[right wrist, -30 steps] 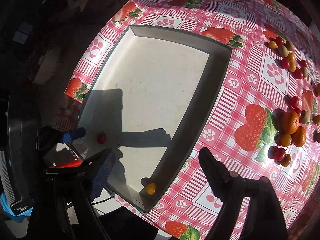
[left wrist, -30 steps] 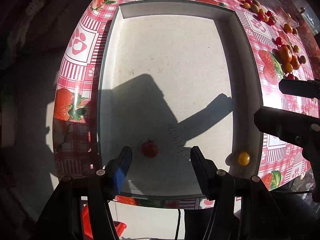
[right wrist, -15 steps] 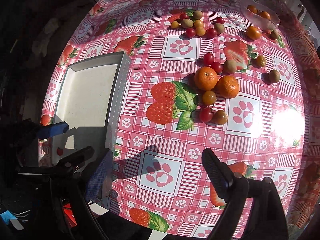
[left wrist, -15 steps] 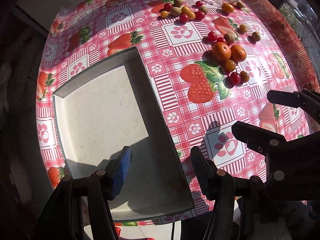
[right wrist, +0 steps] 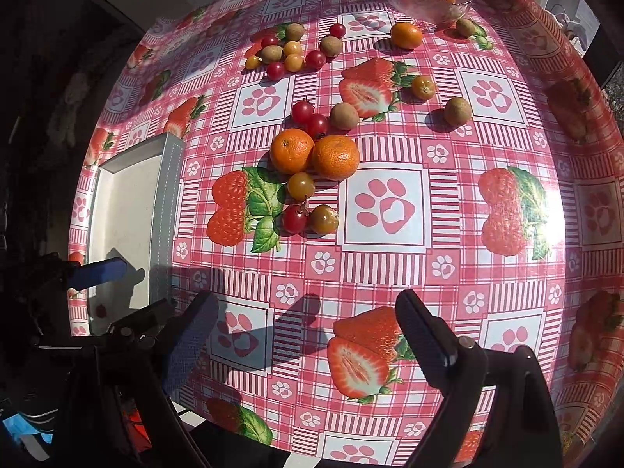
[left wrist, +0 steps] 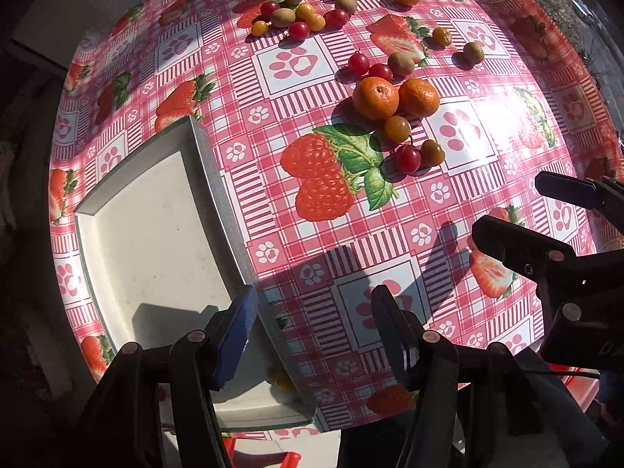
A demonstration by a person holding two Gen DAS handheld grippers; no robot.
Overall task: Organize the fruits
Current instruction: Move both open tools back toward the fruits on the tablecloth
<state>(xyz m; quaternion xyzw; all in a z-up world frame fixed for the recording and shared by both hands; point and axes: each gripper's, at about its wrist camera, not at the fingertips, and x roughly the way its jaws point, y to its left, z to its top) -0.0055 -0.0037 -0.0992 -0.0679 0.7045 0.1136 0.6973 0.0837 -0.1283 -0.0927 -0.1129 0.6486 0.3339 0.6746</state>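
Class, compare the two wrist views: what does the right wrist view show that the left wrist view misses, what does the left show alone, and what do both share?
Right wrist view only: a glass bowl holding orange fruit, shown whole, and a small red fruit in the tray.

Left wrist view only: a yellow fruit in the tray's near corner.

Both: the white tray, two mandarins side by side, and both grippers, open and empty.

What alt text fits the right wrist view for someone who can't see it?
The right hand-held gripper hangs open and empty above a strawberry-print tablecloth. Two mandarins sit among scattered cherry tomatoes ahead, with a grey tray at left.
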